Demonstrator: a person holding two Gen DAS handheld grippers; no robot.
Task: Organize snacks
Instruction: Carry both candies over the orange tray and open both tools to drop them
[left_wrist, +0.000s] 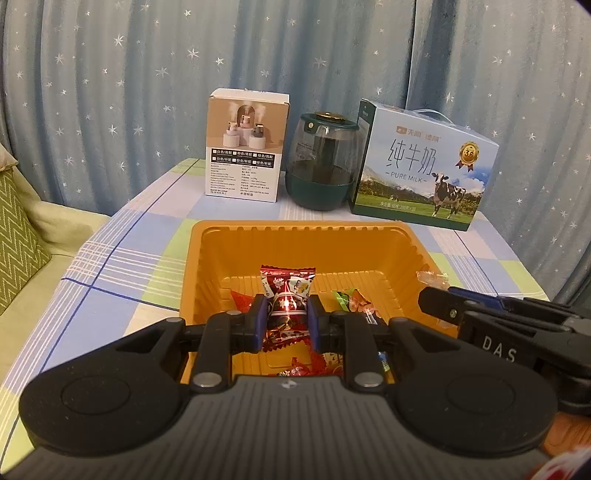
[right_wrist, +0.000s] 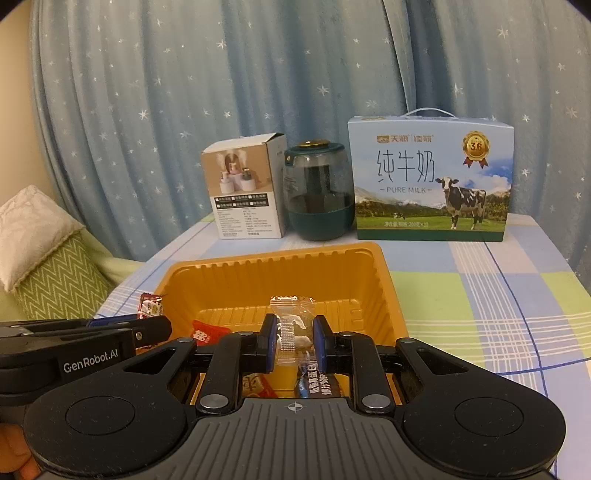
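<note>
An orange plastic tray (left_wrist: 306, 236) (right_wrist: 280, 269) sits on the checked tablecloth, with several wrapped candies lying on its floor. My left gripper (left_wrist: 285, 314) hangs over the tray, shut on a red wrapped candy (left_wrist: 286, 291) whose ends stick out above and below the pads. My right gripper (right_wrist: 294, 334) is also over the tray, shut on a clear-wrapped candy (right_wrist: 291, 321). Each gripper shows in the other's view: the right gripper (left_wrist: 434, 301) comes in at the tray's right rim, the left gripper (right_wrist: 162, 326) at its left rim.
Behind the tray stand a humidifier box (left_wrist: 243, 147), a dark green jar (left_wrist: 321, 162) and a pure milk carton (left_wrist: 424, 162), in front of a starred blue curtain. A green zigzag cushion (right_wrist: 55, 280) lies to the left, off the table.
</note>
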